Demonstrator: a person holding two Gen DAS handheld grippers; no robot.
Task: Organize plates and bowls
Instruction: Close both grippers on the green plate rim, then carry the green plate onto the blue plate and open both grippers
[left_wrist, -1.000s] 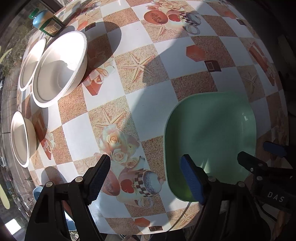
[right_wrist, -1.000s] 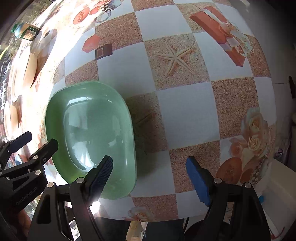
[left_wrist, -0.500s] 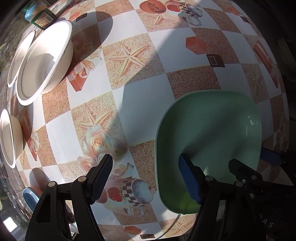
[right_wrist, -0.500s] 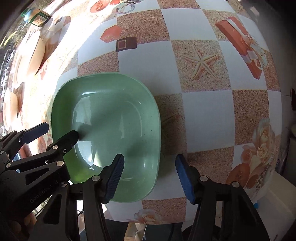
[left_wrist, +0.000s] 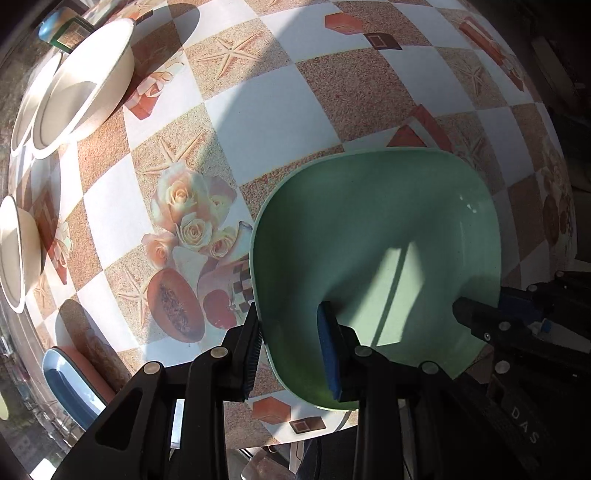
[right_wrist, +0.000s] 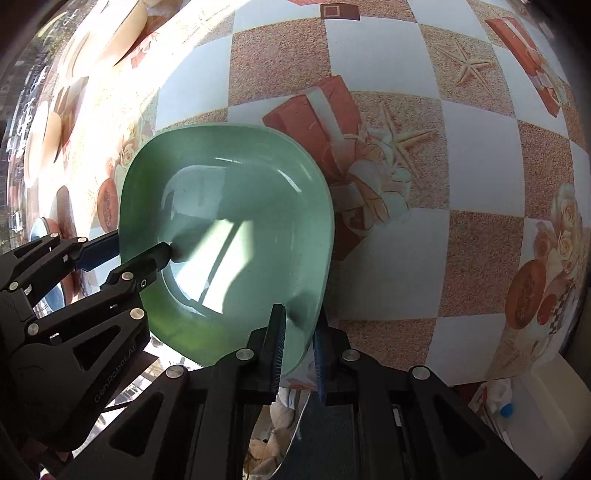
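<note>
Both grippers have closed since the earlier frames. Left gripper (left_wrist: 291, 347) and right gripper (right_wrist: 299, 343) each pinch the rim of the green bowl (left_wrist: 376, 236), at the near edge of the table (left_wrist: 266, 110).

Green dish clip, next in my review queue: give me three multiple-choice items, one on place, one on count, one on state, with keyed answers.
1. The green dish sits:
A. at the table's near edge
B. at the table's far side
C. stacked on the cream bowls

2. Tools gripping its rim:
A. none
B. one
C. two

3. The right tool is:
A. wide open
B. shut on the dish rim
C. out of view

Answers:
1 A, its near rim overhangs the table edge.
2 C, the left tool straddles one side, the right tool another.
3 B, its pads pinch the rim in the right wrist view.
</note>
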